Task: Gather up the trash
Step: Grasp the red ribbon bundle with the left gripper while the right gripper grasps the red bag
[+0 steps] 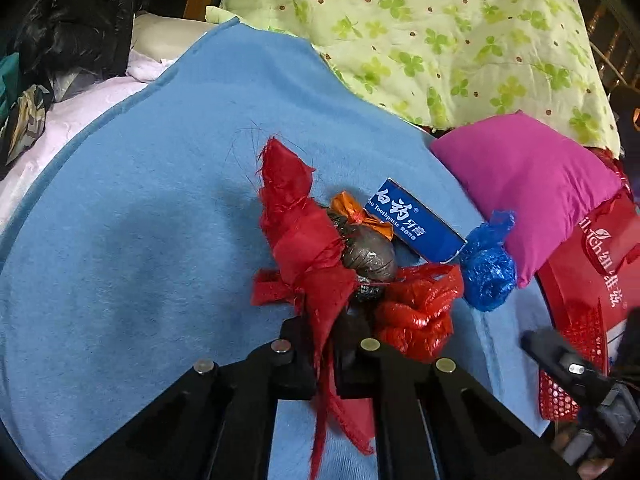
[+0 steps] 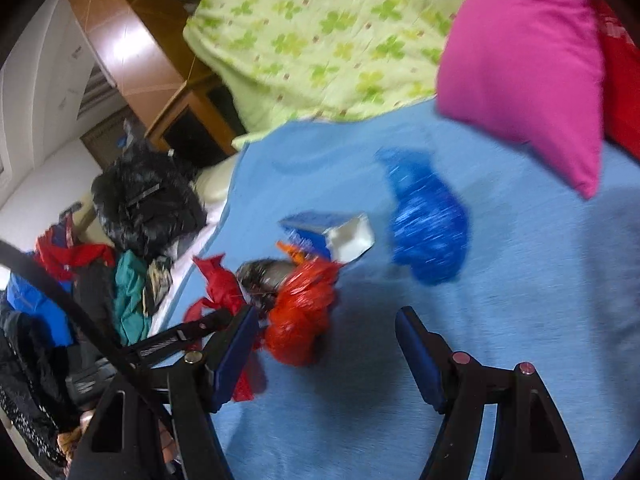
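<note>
With its jaws clamped on the red rag point(image 1: 296, 232) at lower centre, the left gripper point(image 1: 325, 354) can lift it off the blanket point(image 1: 132, 208), while the right gripper point(image 2: 326, 354) gapes empty near the red bag point(image 2: 300, 320).

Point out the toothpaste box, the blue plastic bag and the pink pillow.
toothpaste box point(image 1: 416, 220), left wrist view, on its blue printed face.
blue plastic bag point(image 1: 488, 268), left wrist view, on its crumpled bulge.
pink pillow point(image 1: 528, 184), left wrist view, on the middle of its cover.
</note>
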